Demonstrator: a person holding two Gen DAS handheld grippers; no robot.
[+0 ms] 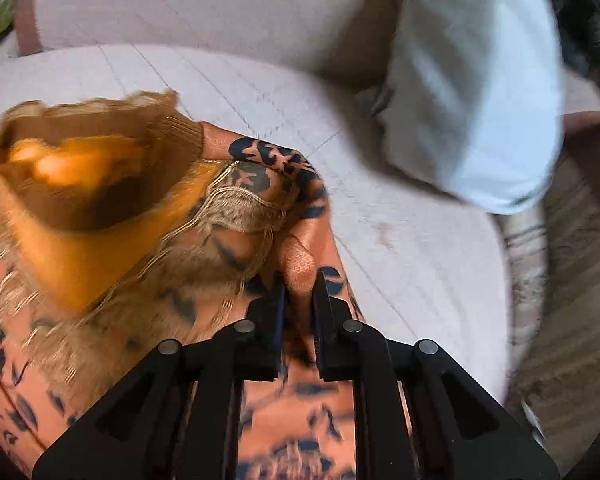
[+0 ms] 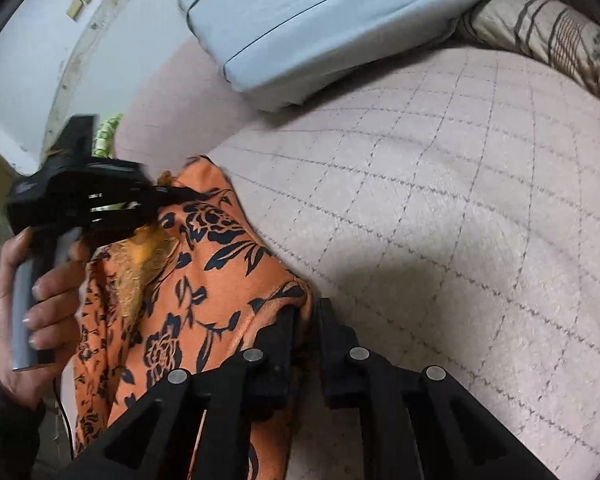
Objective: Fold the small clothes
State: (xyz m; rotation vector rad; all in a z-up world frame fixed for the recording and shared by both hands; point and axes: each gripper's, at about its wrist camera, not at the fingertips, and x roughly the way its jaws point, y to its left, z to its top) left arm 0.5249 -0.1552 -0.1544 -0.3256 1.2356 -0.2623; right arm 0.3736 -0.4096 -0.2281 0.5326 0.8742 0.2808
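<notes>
An orange garment with a dark floral print [image 2: 204, 280] lies bunched at the left of the quilted bed cover [image 2: 440, 200]. My right gripper [image 2: 306, 316] is shut on the garment's near right edge. In the left wrist view the same orange garment [image 1: 296, 400] fills the lower left, with a golden fringe trim [image 1: 228, 216] and a blurred orange and brown fold [image 1: 80, 184] on top. My left gripper [image 1: 300, 296] is shut on a raised pinch of the cloth. From the right wrist view, the left gripper [image 2: 172, 196] grips the garment's far corner, held by a hand [image 2: 48, 292].
A pale blue cushion [image 2: 320, 28] lies at the back of the bed, also in the left wrist view as the cushion [image 1: 480, 100] at upper right. A beige patterned blanket [image 2: 548, 36] sits at the far right. A white wall [image 2: 24, 80] stands at left.
</notes>
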